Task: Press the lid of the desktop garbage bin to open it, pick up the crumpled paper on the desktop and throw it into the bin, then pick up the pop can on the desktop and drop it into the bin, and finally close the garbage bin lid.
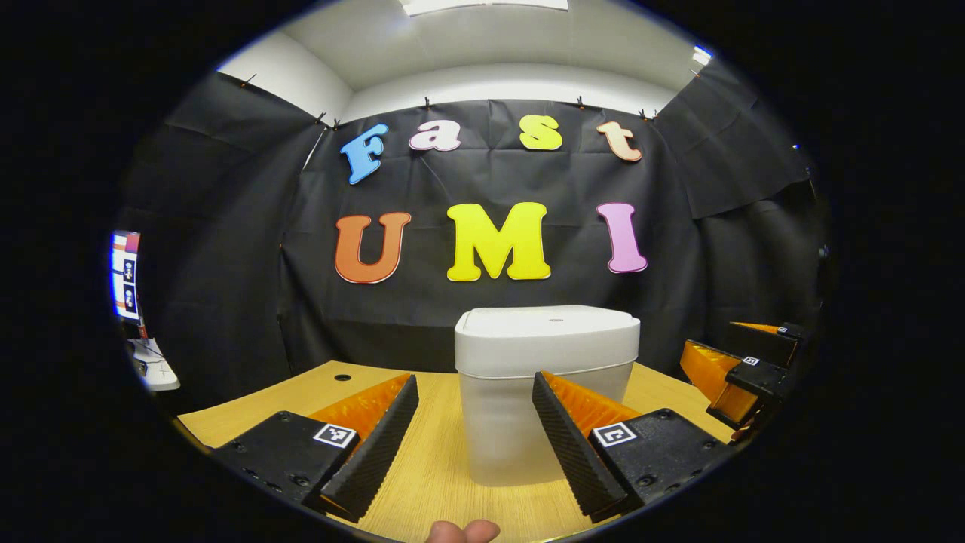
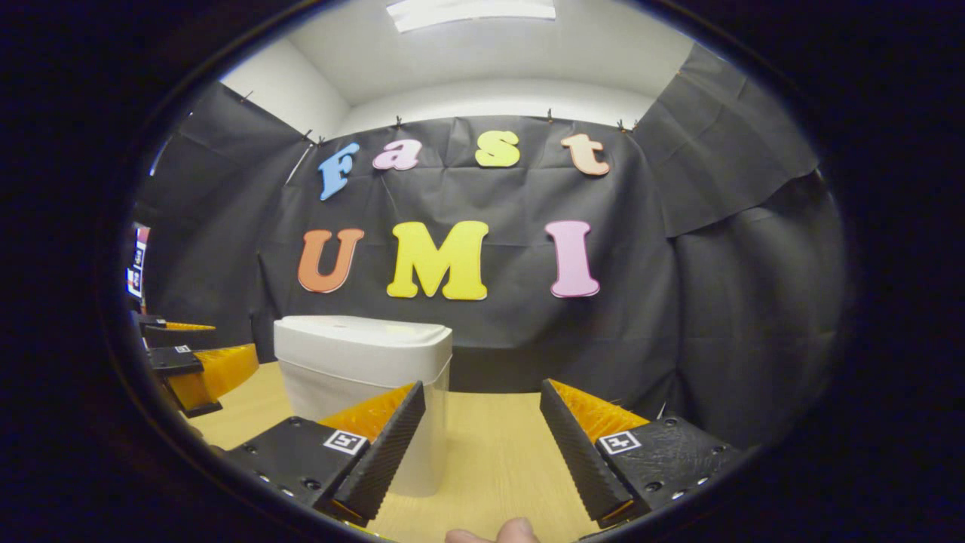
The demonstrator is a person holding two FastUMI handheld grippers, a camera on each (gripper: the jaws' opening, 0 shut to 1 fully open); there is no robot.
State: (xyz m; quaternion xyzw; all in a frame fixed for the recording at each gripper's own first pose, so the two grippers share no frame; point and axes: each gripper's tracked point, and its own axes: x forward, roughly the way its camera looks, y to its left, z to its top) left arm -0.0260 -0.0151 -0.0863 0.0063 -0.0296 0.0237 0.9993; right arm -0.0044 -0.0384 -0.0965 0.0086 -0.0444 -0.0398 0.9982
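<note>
While both hand-held grippers (image 1: 475, 445) (image 2: 482, 452) gape wide, the bin (image 1: 546, 377) stands lidded, contents hidden.

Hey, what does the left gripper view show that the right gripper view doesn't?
Left gripper view: the bin sits straight ahead between the open left gripper's fingers, the right gripper is at the right edge, and a round hole marks the desk. Right gripper view: the bin stands off to the left, the left gripper is at the left edge, and bare desk lies between the open right gripper's fingers. Both: the bin with its lid shut, the desk, a ceiling light.
</note>
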